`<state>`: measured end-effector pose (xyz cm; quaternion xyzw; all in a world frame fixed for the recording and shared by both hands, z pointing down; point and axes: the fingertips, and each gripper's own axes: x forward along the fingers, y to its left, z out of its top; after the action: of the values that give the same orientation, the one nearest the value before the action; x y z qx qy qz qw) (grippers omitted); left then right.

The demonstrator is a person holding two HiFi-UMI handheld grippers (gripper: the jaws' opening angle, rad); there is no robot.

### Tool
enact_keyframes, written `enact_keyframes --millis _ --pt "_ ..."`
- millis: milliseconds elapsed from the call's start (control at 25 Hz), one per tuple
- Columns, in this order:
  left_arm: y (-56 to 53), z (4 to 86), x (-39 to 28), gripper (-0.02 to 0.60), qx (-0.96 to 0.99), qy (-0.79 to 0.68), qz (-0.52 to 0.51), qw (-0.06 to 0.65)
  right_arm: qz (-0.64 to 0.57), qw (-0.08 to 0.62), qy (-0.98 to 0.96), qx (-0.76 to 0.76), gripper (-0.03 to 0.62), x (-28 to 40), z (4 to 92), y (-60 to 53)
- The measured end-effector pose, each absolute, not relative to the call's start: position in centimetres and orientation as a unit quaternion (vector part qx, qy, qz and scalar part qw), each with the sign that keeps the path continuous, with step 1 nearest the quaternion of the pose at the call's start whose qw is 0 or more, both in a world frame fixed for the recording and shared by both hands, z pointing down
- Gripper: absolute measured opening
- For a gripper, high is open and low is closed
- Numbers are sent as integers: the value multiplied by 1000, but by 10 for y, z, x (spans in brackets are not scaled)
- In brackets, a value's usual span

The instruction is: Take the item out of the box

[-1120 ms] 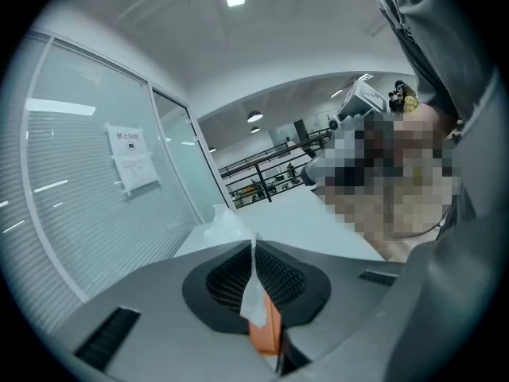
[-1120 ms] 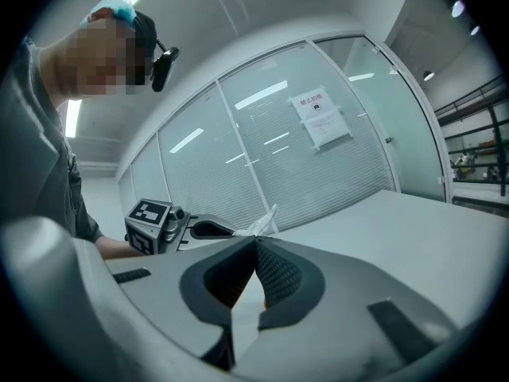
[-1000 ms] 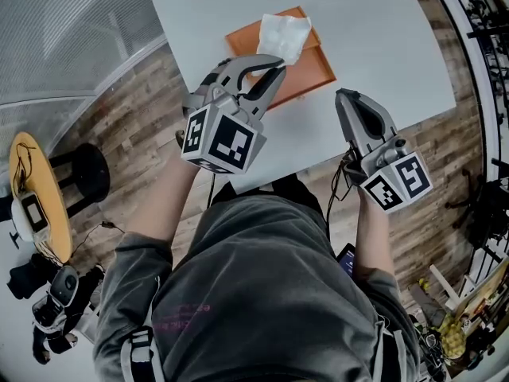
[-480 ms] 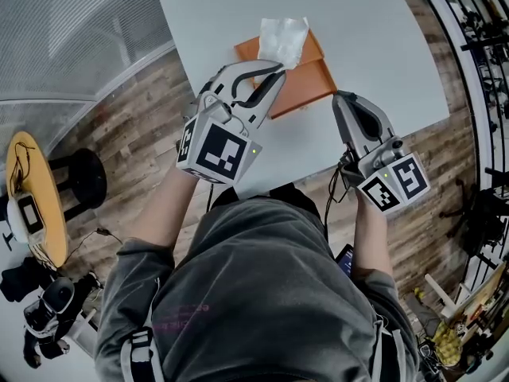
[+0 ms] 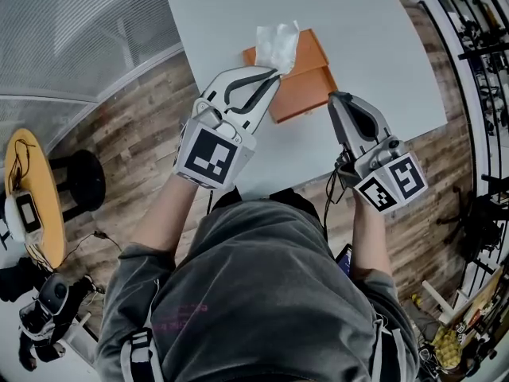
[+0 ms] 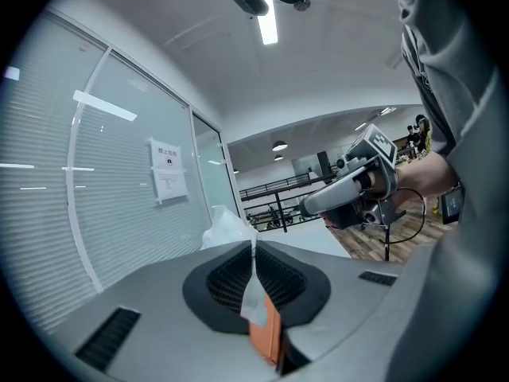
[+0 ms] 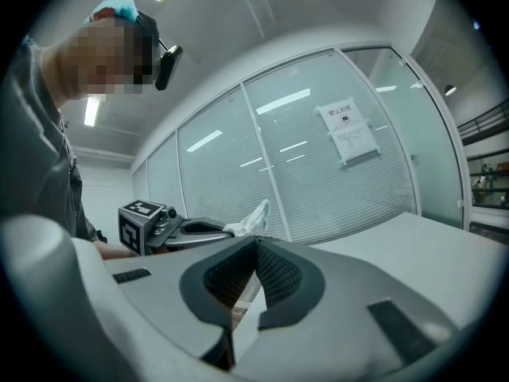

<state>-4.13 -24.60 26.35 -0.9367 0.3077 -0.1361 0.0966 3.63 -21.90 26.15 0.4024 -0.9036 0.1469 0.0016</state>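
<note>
The left gripper pinches the near edge of the white paper, above the far left corner of the orange box. The right gripper is closed and empty. The paper seems light, soft and easy to tear; a grip on its edge should suffice.

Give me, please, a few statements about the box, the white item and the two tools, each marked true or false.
1. The left tool is shut on the white item. True.
2. The right tool grips the orange box. False: its jaws are together with nothing between them.
3. The orange box sits on the white table. True.
4. The white item lies loose and flat inside the box. False: it is crumpled and pinched in the left tool's jaws.
</note>
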Motion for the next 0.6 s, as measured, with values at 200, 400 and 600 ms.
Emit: enact_keyframes --millis 200,400,600 --pt "-236 257 -67 28 -934 317 -132 101 135 3 -909 394 4 11 253 -214" --pt "-231 255 -75 28 -937 323 -110 79 128 3 -912 389 3 5 247 -213" --pt "-230 253 -89 28 -938 330 -85 56 121 4 -913 388 3 -3 242 -210"
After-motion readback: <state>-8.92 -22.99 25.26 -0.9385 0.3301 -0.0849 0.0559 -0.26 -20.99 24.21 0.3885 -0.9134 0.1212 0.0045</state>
